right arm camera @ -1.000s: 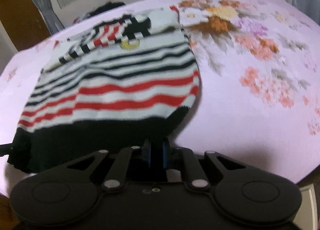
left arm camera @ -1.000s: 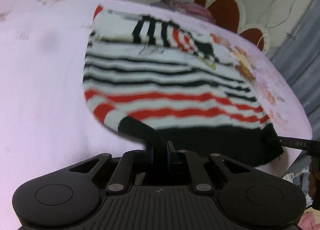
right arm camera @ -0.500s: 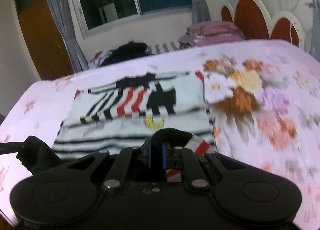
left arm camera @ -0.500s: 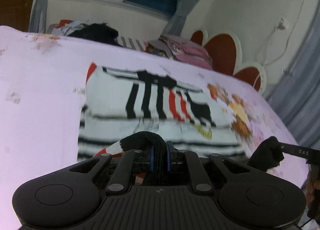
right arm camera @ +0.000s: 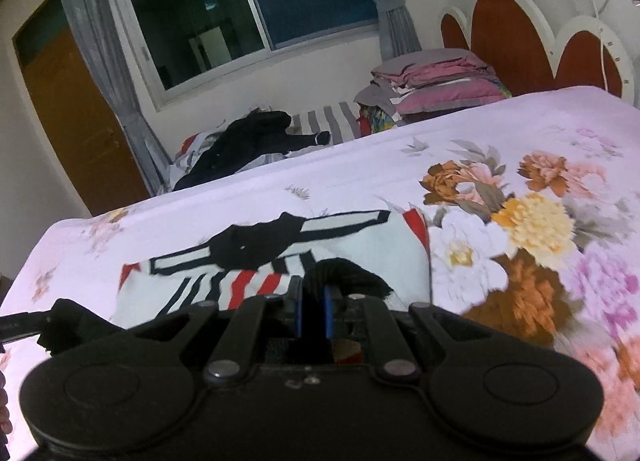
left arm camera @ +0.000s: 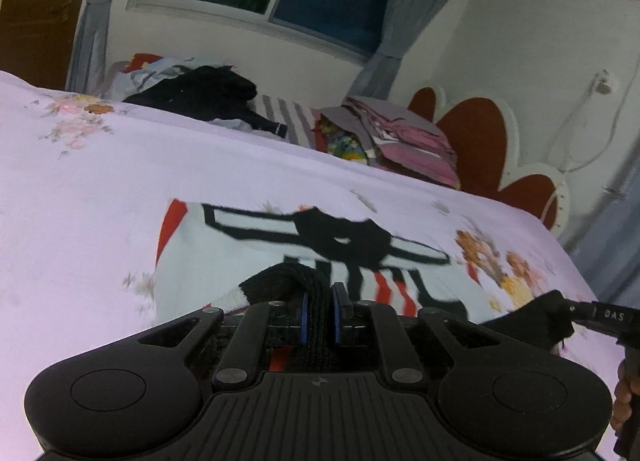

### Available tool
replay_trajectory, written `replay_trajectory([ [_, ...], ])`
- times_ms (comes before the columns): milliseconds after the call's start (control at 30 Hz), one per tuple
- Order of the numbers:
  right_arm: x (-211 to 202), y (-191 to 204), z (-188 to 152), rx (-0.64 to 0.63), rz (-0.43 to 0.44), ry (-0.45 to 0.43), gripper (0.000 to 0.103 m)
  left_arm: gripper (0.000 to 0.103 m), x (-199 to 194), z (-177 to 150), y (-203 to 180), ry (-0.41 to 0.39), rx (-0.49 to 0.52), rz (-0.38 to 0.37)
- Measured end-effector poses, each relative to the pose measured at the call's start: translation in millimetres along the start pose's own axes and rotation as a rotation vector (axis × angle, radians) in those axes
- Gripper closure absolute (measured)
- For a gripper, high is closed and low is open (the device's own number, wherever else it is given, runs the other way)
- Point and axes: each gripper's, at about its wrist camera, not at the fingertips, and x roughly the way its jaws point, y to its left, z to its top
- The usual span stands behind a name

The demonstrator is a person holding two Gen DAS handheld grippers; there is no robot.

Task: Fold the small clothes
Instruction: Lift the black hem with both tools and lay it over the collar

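Observation:
A small white sweater (left arm camera: pixel 256 249) with black and red stripes lies on the pink floral bedsheet (left arm camera: pixel 88 197); it also shows in the right wrist view (right arm camera: pixel 352 245). My left gripper (left arm camera: pixel 319 315) is shut on the sweater's black hem at its left corner. My right gripper (right arm camera: pixel 312 311) is shut on the black hem at the right corner. Both hold the hem lifted over the sweater's upper part, near the black collar (left arm camera: pixel 344 241). The lower half of the sweater is hidden under the grippers. The right gripper's tip shows at the right edge of the left view (left arm camera: pixel 560 311).
A pile of dark and striped clothes (left arm camera: pixel 200 95) and folded pink bedding (left arm camera: pixel 400 141) lie beyond the bed's far edge. A red scalloped headboard (left arm camera: pixel 480 141) stands to the right. A window (right arm camera: pixel 248 13) and a brown door (right arm camera: pixel 68 113) are behind.
Both grippers have lifted the black hem off the bed and carried it forward over the sweater toward the collar. The striped lower half has gone out of sight beneath them.

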Motion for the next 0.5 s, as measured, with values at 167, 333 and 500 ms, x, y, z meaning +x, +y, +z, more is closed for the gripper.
replay_trajectory([
  [167,46.2,-16.3,15.4,0.058,-0.004,0.045,0.093,0.092,47.4,18.1,3.3,0.036,-0.016,0.042],
  [333,87.0,-29.6,21.1,0.101,-0.013,0.097,0.093,0.092,85.3,22.2,8.9,0.060,-0.025,0.110],
  [500,116.5,-41.9,23.6,0.156,-0.009,0.137,0.093,0.092,109.5,25.6,15.6,0.089,-0.039,0.143],
])
